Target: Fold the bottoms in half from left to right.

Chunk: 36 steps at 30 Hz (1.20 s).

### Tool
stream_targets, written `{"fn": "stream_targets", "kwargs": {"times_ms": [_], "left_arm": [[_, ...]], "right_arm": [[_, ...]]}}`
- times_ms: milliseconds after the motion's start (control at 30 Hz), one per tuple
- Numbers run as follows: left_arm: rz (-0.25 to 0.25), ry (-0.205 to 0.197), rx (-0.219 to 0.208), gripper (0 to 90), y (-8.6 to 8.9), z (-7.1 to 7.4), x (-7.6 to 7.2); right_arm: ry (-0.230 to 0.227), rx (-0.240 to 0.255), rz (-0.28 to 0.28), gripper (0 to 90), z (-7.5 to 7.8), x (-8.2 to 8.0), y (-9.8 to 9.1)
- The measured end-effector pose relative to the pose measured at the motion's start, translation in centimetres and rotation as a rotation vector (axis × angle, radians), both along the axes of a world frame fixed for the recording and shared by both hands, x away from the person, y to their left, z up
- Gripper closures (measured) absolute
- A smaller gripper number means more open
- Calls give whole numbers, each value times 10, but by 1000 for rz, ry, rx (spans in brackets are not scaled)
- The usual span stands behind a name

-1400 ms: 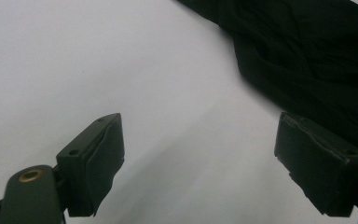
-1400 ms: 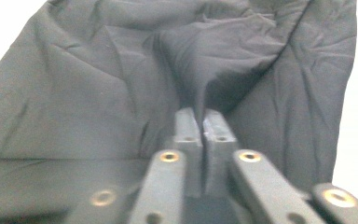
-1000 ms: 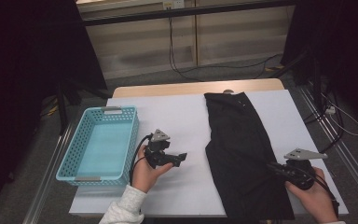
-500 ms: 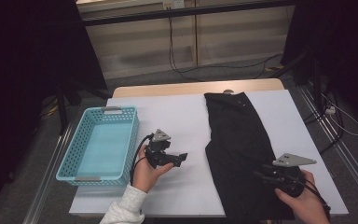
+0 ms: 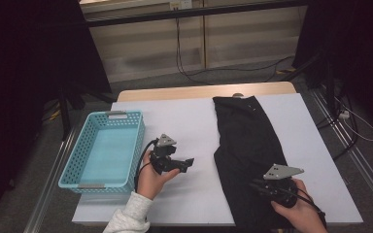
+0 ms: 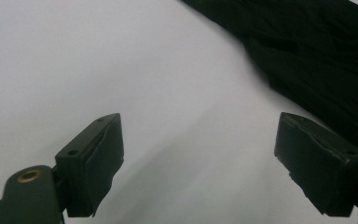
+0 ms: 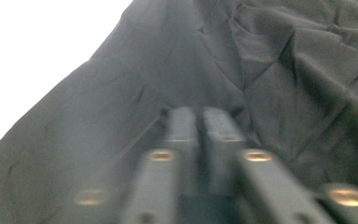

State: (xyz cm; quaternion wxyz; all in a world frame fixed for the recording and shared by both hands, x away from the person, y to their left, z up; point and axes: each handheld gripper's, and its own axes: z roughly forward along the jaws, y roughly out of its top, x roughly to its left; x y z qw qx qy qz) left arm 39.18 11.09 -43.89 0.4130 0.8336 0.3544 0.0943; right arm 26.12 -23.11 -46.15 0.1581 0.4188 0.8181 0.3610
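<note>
On the tabletop [image 5: 184,116]: black garment [image 5: 247,145] flat, unfolded; basket [image 5: 102,150] empty. Right hand-held gripper [image 7: 200,126] just closing, pressed together on cloth; left hand-held gripper [image 6: 198,158] spread, idle. Handling barely begun.

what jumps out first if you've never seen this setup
A long black garment lies spread down the right half of the white table, with the right gripper shut at its near end. At the left edge sits a turquoise basket, and beside it the left gripper rests open.

right claw [image 7: 200,122] blurred, grip perhaps on cloth [image 7: 303,74]
</note>
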Motion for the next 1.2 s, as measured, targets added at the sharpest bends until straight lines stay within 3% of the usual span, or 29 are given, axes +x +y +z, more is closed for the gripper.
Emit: {"fn": "stream_targets", "kwargs": {"times_ms": [167, 600, 700, 767, 967, 1100, 1200], "left_arm": [[-3, 2, -1, 156, 0, 0, 1], [2, -5, -5, 157, -1, 2, 1], [4, -2, -9, 157, -2, 1, 1], [5, -3, -6, 157, -1, 1, 1], [11, -2, -11, 158, 0, 1, 2], [11, 4, -5, 159, 1, 0, 2], [12, 5, -2, 159, 2, -1, 2]], "right_arm": [[13, 6, 9, 900, 2, -6, -11], [-10, 10, -70, 898, 11, -37, -56], [8, 1, -92, 880, 9, -44, -65], [11, -5, -108, 813, 9, -46, -70], [-25, 30, -146, 676, 15, -33, -65], [-22, 38, -114, 686, 14, -22, -51], [-8, 12, -92, 690, 9, -18, -42]]}}
